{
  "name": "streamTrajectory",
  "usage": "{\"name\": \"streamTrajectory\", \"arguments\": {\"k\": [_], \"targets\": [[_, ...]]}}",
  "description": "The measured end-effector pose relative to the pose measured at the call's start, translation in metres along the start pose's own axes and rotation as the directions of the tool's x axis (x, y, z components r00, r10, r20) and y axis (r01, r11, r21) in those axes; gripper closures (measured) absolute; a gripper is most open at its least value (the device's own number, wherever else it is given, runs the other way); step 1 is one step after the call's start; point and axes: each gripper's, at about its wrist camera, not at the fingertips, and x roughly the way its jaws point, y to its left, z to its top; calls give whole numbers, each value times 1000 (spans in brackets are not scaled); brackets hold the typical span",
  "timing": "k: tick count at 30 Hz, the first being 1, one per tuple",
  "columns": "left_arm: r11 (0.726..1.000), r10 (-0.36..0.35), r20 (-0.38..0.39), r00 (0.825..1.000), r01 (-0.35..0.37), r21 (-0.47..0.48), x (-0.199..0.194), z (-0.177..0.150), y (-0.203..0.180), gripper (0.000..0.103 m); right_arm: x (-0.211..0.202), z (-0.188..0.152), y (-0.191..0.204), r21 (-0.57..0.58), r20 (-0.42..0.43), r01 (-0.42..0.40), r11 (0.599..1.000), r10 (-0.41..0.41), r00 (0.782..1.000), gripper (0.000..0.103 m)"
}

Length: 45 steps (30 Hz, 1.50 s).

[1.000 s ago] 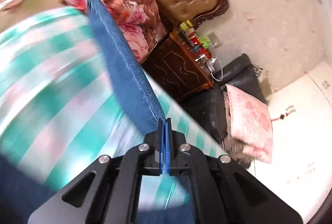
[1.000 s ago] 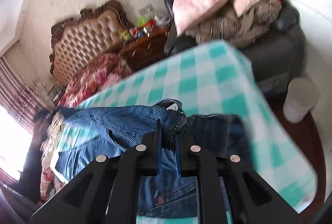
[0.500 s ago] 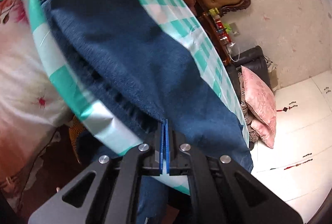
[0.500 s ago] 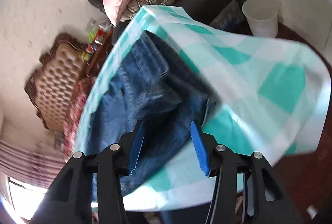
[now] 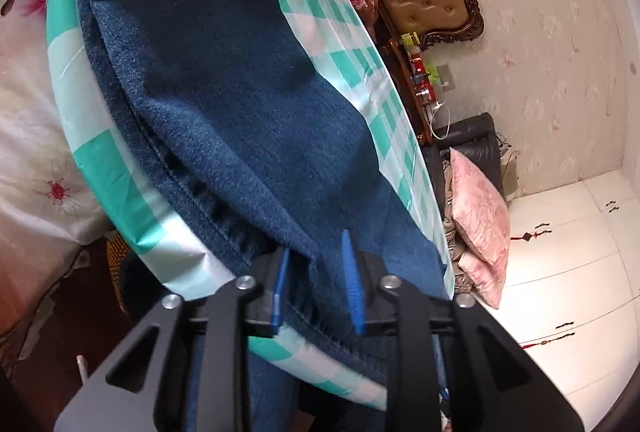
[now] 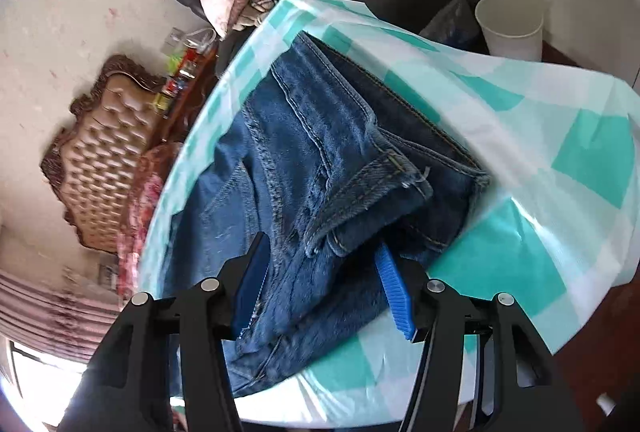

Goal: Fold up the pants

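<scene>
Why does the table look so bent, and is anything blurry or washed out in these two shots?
Left wrist view: the fisheye lens bows the checked cloth into a curve; the jeans are sharp; the white cabinets glare. Right wrist view: same bending, the headboard edge smears, and the window at lower left is blown out.

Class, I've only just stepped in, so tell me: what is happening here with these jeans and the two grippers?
A person is folding blue jeans on a table covered with a green-and-white checked cloth, with a gripper in each hand. The jeans lie doubled over on the cloth. The left gripper has just been opening, with denim between its fingers but no longer pinched. The right gripper is also open, straddling the waistband end, its jaws having just closed a little.
</scene>
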Motion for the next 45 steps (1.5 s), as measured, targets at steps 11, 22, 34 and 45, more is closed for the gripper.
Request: {"name": "streamTrajectory", "arguments": {"k": [11, 22, 34, 45], "targets": [[999, 50, 72, 996, -49, -12, -7, 26, -14, 101, -41, 14, 29, -61, 40, -14, 998, 17, 999, 97], [995, 90, 15, 996, -89, -33, 8, 17, 9, 101, -11, 9, -3, -129, 11, 130, 983, -129, 992, 97], [995, 82, 9, 997, -81, -66, 17, 35, 22, 98, -3, 9, 9, -229, 43, 215, 949, -211, 977, 96], [995, 102, 29, 994, -102, -3, 13, 33, 17, 101, -10, 6, 12, -272, 65, 219, 937, -209, 976, 98]]}}
